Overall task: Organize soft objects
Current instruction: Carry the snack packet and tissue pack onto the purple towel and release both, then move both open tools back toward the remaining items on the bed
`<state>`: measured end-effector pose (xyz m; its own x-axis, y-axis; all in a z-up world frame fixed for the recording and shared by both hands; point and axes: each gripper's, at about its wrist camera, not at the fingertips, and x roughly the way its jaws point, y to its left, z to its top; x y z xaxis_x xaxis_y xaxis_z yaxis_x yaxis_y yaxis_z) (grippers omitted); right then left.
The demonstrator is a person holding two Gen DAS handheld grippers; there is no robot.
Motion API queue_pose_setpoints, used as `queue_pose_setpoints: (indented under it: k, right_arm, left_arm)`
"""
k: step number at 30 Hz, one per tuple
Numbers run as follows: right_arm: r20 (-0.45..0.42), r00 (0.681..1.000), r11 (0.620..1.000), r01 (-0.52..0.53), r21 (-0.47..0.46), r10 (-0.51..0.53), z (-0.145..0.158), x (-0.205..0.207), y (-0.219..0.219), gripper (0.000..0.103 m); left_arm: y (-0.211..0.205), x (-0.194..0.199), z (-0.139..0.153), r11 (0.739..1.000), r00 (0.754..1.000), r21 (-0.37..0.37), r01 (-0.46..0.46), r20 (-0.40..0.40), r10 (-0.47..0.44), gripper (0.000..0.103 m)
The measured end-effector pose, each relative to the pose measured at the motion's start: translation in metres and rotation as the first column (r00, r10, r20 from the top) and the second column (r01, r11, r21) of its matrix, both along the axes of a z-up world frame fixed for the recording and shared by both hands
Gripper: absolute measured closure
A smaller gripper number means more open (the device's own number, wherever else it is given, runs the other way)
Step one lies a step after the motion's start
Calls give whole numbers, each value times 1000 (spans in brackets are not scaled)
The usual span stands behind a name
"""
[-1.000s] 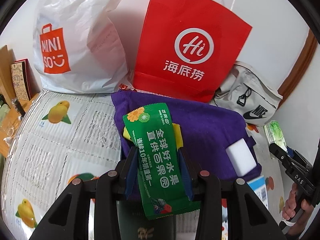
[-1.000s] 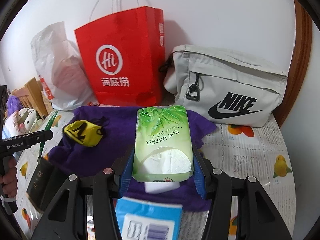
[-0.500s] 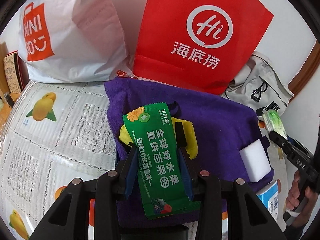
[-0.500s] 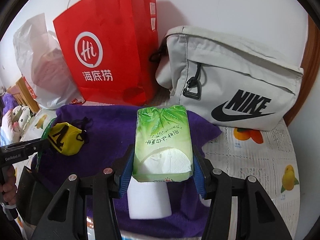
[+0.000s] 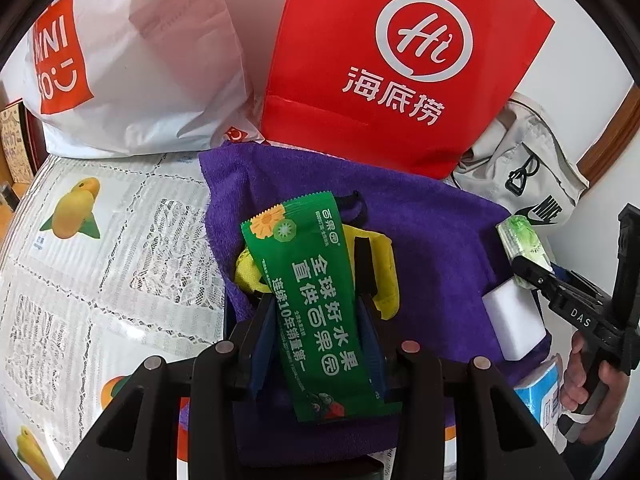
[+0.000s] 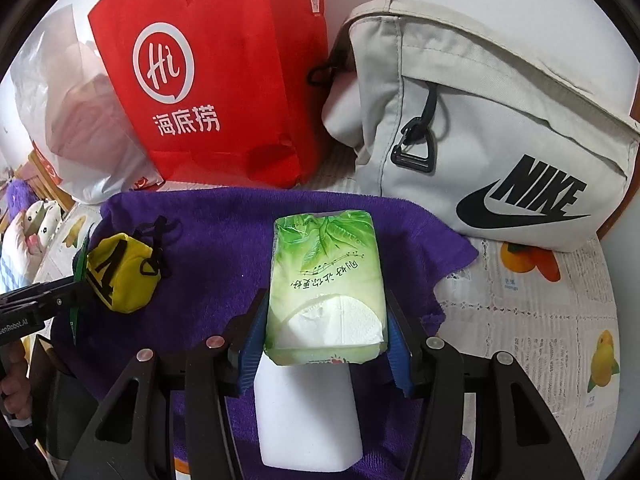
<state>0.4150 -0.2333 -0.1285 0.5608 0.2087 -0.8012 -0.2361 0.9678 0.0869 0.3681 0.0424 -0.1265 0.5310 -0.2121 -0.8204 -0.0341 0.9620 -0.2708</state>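
Your left gripper [image 5: 316,320] is clamped on the green snack pkt [image 5: 316,312], frame centre, over the purple towel [image 5: 432,240]. Right gripper [image 6: 326,320] grips the tissue pack [image 6: 326,280], centre, above the white sponge [image 6: 308,420].

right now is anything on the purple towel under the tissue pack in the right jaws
Yes. The white sponge block lies on the purple towel just below the tissue pack; bare towel shows ahead of it.

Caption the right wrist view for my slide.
Right gripper holding a green tissue pack above a white sponge on a purple towel.
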Motion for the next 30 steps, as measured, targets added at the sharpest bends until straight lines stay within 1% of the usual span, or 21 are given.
queue_pose_setpoints:
  k: [2,4,6,7,9,10,12,14,20,23,27,30]
  right_arm:
    - [-11,1000,1000,-4,-2,4,-1,1,0,50]
    - [-12,1000,1000,-3,-5,3,-2,1,0,48]
    - [-22,1000,1000,-15,-3,15,-3,0,1,42]
    - [-19,1000,1000,-17,-6,17,-3,-1,2,42]
    - [-12,1000,1000,-24,-9,23,-1,-3,4,41]
    - [-3,1000,1000,-22,-12,22,0,-5,4,40]
    - [2,1000,1000,-18,-14,18,4,-8,2,35]
    - [10,1000,1000,-12,-9,12,8,-12,1,34]
    - [48,999,1000,14,-22,-13,27,-33,-4,33]
    - [72,997,1000,21,-1,-21,40,-51,-6,33]
    - [105,994,999,28,35,-31,56,-85,-7,33]
    - [125,992,999,17,48,-23,64,-114,-3,33]
  left_arm:
    - [-1,1,0,1000,1000,4,4,-5,-4,64]
    - [-2,2,-1,1000,1000,3,5,-16,-5,61]
    - [-1,2,-1,1000,1000,3,0,-20,0,56]
    - [-1,1,0,1000,1000,3,0,-15,0,55]
    - [0,0,2,1000,1000,6,-3,-9,4,48]
    - [1,-2,4,1000,1000,11,-6,-4,6,46]
    - [1,-4,9,1000,1000,18,-9,4,9,37]
    - [2,-7,13,999,1000,33,-14,8,13,31]
    - [5,-24,31,998,999,51,-27,29,25,31]
    - [6,-40,40,998,998,56,-37,50,34,31]
    - [6,-70,56,997,995,71,-43,98,36,31]
    - [4,-91,65,997,993,67,-35,115,27,31]
